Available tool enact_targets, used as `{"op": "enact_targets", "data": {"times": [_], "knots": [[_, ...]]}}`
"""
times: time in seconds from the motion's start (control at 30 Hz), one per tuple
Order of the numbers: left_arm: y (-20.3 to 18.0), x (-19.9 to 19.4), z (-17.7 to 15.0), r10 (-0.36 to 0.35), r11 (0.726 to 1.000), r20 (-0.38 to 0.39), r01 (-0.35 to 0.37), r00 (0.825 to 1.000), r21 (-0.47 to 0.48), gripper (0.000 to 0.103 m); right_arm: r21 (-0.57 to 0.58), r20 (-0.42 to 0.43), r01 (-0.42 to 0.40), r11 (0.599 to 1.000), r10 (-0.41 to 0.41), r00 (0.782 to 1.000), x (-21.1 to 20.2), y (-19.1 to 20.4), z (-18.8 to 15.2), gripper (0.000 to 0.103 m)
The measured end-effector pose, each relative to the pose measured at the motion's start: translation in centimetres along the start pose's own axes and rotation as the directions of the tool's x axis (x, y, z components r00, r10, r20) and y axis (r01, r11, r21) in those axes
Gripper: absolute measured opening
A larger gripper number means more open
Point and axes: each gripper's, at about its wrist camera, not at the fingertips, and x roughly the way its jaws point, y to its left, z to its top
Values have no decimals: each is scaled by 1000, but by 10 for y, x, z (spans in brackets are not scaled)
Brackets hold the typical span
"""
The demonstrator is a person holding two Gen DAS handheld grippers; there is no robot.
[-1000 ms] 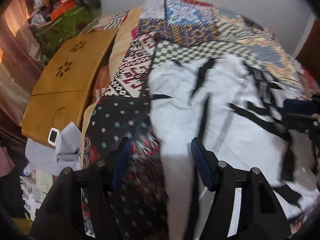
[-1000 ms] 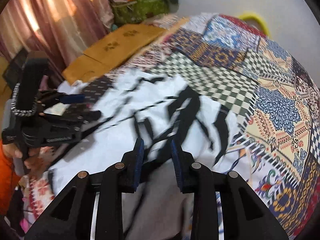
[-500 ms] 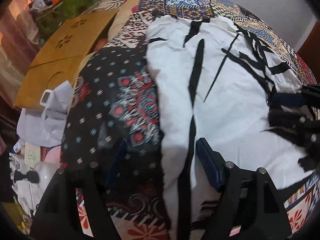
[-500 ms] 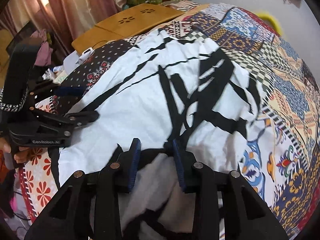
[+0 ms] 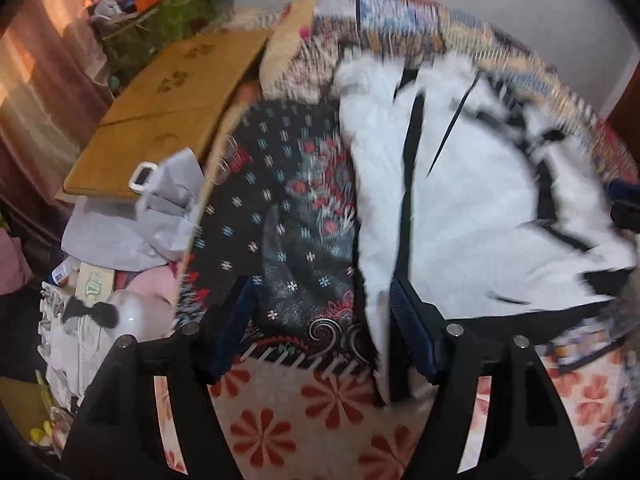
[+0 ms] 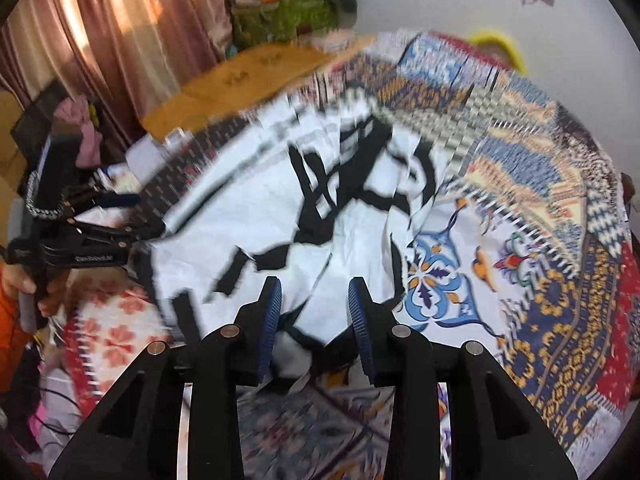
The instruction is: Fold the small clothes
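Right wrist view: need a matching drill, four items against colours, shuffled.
Items:
1. garment
2. board
3. curtain
4. bedspread

Colours:
a. pinkish brown
b. white with black stripes
c. patchwork of many colours
d. tan wood

Pairs: 1-b, 2-d, 3-a, 4-c
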Motion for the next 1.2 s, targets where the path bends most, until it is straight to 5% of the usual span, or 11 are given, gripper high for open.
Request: {"op": "enact_targets", "data": {"times": [0.1, 0.2, 0.37, 0.63, 0.73, 0.8, 0.97, 1.2], "knots": [[0, -50, 5, -23, 999, 113, 27, 993, -36, 71, 34, 125, -26, 999, 22, 992, -42, 6, 5, 32], [-5, -109, 10, -44, 997, 249, 58, 967, -49, 71, 60, 239, -78, 995, 62, 969, -83, 12, 7, 32], [-26, -206, 4, -78, 995, 468, 100, 880, -23, 71, 46, 414, -129, 991, 98, 905, -149, 32, 5, 32], [-69, -302, -41, -81, 997, 673, 68, 736, 45, 71, -11, 630, -90, 996, 77, 773, -231, 73, -26, 32], [-81, -321, -60, -71, 997, 714, 49, 697, 52, 72, -13, 687, -50, 999, 45, 726, -250, 88, -42, 36], [-85, -329, -70, -62, 998, 735, 37, 675, 50, 80, 5, 717, -20, 1000, 10, 697, -259, 97, -55, 48], [-93, -341, -92, -63, 998, 763, 39, 644, 49, 99, 43, 729, 46, 998, -63, 681, -260, 106, -70, 69], [-94, -345, -104, -73, 997, 765, 58, 640, 46, 103, 98, 735, 94, 991, -135, 664, -261, 106, -75, 99]]}}
